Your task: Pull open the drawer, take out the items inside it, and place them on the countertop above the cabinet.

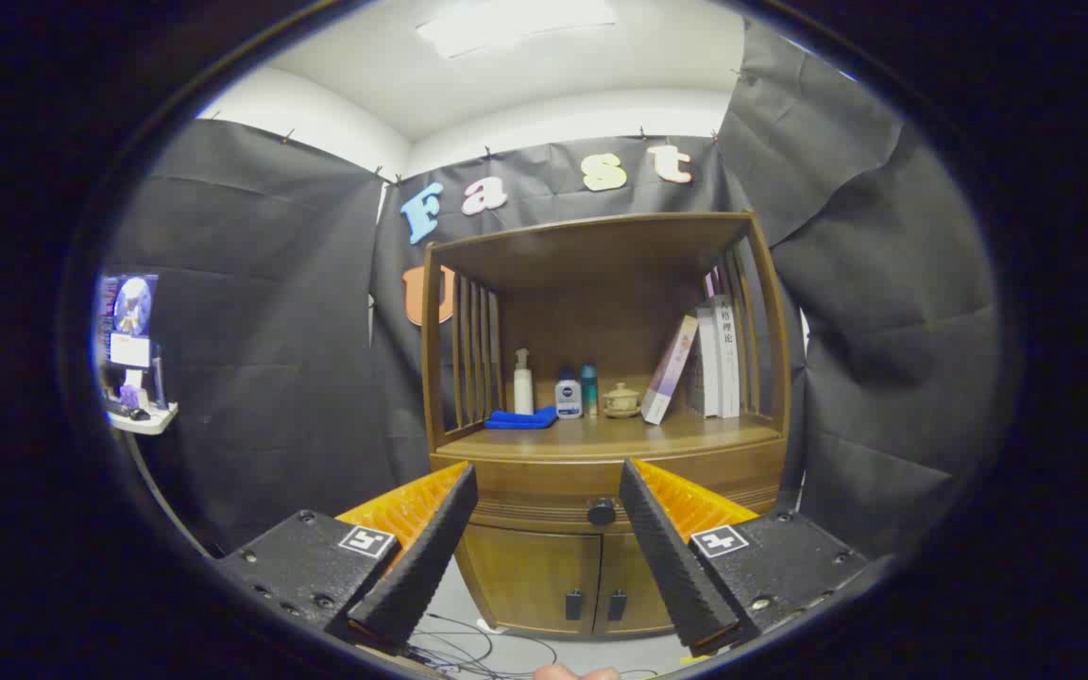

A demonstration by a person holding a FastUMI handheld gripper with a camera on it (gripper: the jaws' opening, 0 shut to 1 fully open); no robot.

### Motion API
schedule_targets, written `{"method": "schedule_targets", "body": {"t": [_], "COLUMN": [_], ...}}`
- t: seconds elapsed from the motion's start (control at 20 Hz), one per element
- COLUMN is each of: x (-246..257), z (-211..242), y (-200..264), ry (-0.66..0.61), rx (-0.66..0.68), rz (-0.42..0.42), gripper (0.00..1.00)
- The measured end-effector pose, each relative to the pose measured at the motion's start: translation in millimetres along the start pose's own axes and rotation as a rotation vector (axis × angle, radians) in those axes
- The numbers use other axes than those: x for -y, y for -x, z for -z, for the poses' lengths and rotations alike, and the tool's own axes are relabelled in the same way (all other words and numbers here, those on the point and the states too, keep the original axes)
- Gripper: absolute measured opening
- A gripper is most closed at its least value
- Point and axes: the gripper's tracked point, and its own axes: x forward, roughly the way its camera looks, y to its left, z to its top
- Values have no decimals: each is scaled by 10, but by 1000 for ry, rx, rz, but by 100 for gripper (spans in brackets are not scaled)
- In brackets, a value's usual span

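The tongs point(549, 491) are spread apart and hold nothing, aimed straight at the cabinet point(601, 567). The drawer point(525, 496) is shut, running left to right just under the worktop point(601, 436), and its dark round knob point(602, 511) sits beyond the 2 fingers, framed in the gap between them but nearer the right one. So the pull comes down to going straight ahead with a slight shift right, I'd say, until the knob lies between the pads. The items inside are hidden.
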Motion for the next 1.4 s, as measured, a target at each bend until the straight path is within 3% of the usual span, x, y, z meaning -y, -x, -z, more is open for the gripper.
{"method": "schedule_targets", "body": {"t": [0.65,1.1,1.4], "x": [52,346,477], "z": [135,690,1166], "y": [-295,-1136,-1726], "ry": [-7,45,54], "rx": [-16,-117,-209], "rz": [23,96,101], "gripper": [99,99,96]}}
